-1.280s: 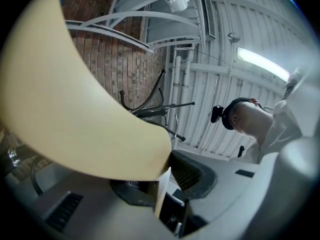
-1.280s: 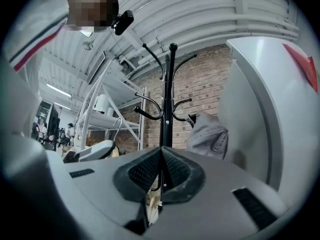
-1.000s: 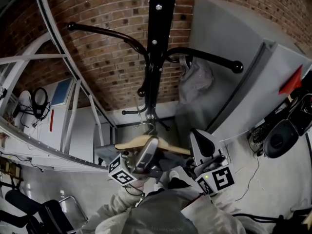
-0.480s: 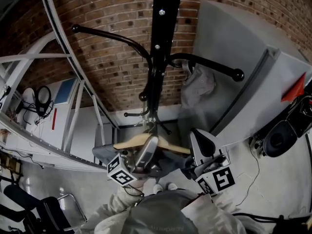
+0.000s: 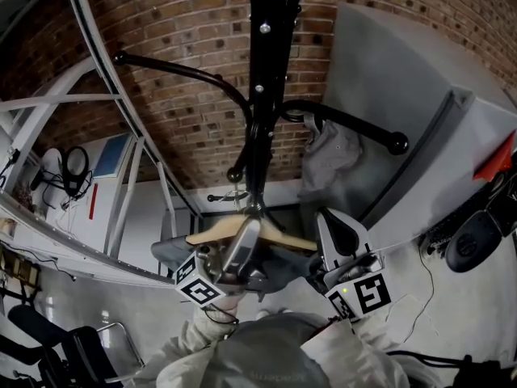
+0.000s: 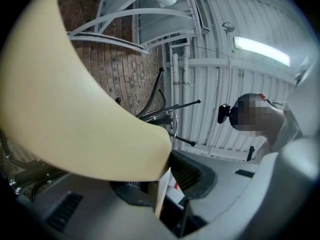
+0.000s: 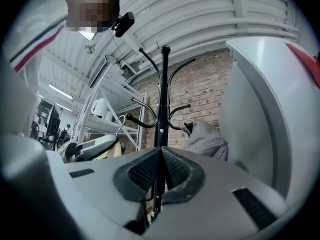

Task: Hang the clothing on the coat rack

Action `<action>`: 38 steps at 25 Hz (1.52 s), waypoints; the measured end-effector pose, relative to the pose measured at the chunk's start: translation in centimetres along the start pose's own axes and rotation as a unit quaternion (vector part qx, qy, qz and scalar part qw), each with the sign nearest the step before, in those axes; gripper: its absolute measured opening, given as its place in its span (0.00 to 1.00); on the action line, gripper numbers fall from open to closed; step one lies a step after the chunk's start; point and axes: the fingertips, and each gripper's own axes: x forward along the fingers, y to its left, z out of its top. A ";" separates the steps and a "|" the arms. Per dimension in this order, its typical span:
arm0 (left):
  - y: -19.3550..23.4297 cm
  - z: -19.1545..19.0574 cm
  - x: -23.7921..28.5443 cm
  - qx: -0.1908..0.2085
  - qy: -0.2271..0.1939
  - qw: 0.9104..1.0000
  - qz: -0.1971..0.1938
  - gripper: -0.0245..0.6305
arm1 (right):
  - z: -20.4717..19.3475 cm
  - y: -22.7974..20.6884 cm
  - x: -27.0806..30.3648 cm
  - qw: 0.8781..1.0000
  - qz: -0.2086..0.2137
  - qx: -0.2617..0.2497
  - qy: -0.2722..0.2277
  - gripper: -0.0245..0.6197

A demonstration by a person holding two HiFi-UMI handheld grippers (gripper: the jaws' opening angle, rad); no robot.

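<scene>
Below the black coat rack, the left gripper pinches the wooden hanger; its hook is hard to make out against the pole. Grey clothing hangs beneath it, mostly hidden by the grippers. The right gripper has its pads pressed together, with nothing seen between them.

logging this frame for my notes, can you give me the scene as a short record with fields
rack: black metal coat rack, upright before red brick wall
on rack: crumpled grey garment on its right-hand arm
left gripper: shut on pale wooden hanger, grey cloth draped under it
right gripper: jaws together, nothing seen between them
hanger place: held low in front of the pole, below the arms, not yet hung
</scene>
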 end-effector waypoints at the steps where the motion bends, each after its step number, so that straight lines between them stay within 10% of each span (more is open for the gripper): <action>1: 0.0 0.1 0.2 0.002 0.000 1.000 -0.001 0.20 | 0.1 -0.1 0.2 1.000 0.001 -0.001 -0.003 0.08; 38: 6.2 0.8 3.2 -0.008 0.000 1.000 0.022 0.20 | -0.9 -3.8 3.9 1.000 -0.006 -0.002 -0.005 0.08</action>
